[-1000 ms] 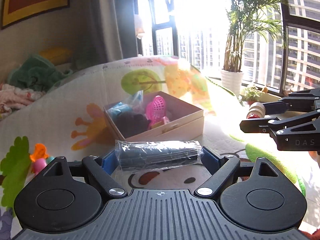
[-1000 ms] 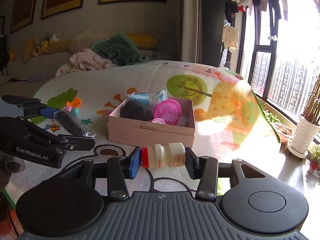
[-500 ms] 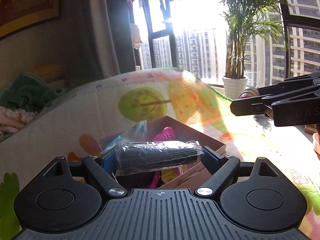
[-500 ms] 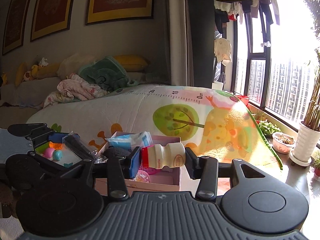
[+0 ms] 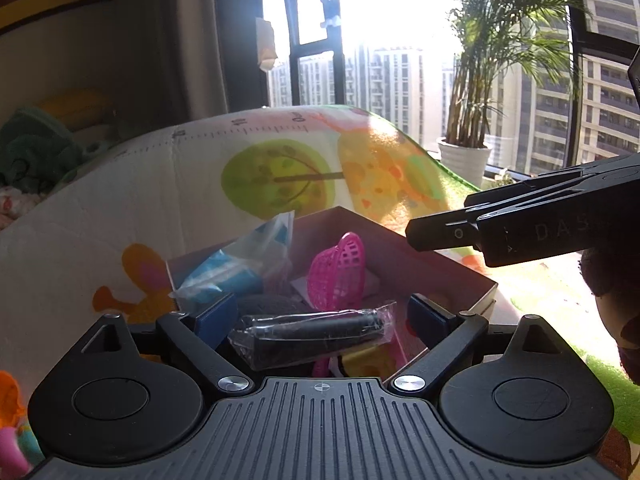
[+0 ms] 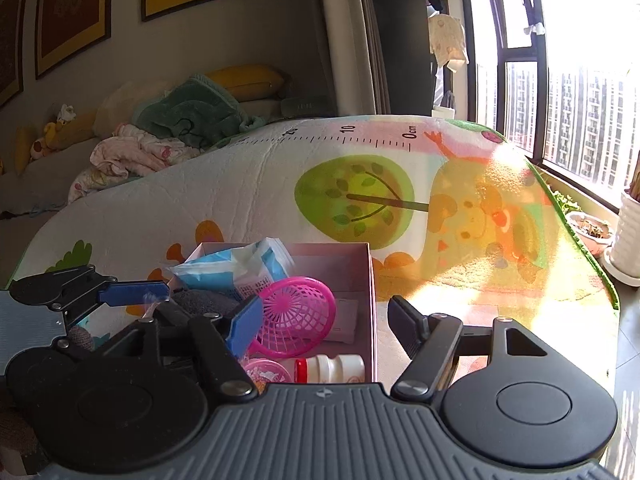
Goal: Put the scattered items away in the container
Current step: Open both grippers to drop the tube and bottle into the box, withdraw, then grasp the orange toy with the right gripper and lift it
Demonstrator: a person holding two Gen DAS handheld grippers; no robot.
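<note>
The pink cardboard box (image 5: 440, 268) (image 6: 360, 252) sits on the play mat and holds a pink plastic basket (image 5: 340, 272) (image 6: 298, 316), a blue-white packet (image 5: 240, 264) (image 6: 236, 264) and a dark fuzzy item (image 6: 204, 300). My left gripper (image 5: 320, 320) is open over the box; the black roll in clear plastic wrap (image 5: 316, 334) lies loose between its jaws. My right gripper (image 6: 324, 320) is open above the box's right side. The small white bottle with a red cap (image 6: 332, 368) lies in the box below it.
The colourful play mat (image 6: 360, 184) covers the surface. Small orange and pink toys (image 5: 8, 420) lie at the left. A potted palm (image 5: 464, 160) stands by the window on the right. Cushions and clothes (image 6: 160, 132) are piled at the back left.
Both grippers moved forward over the box and opened. The bottle dropped out of the right gripper into the box. The wrapped black roll came loose from the left gripper's pads.
</note>
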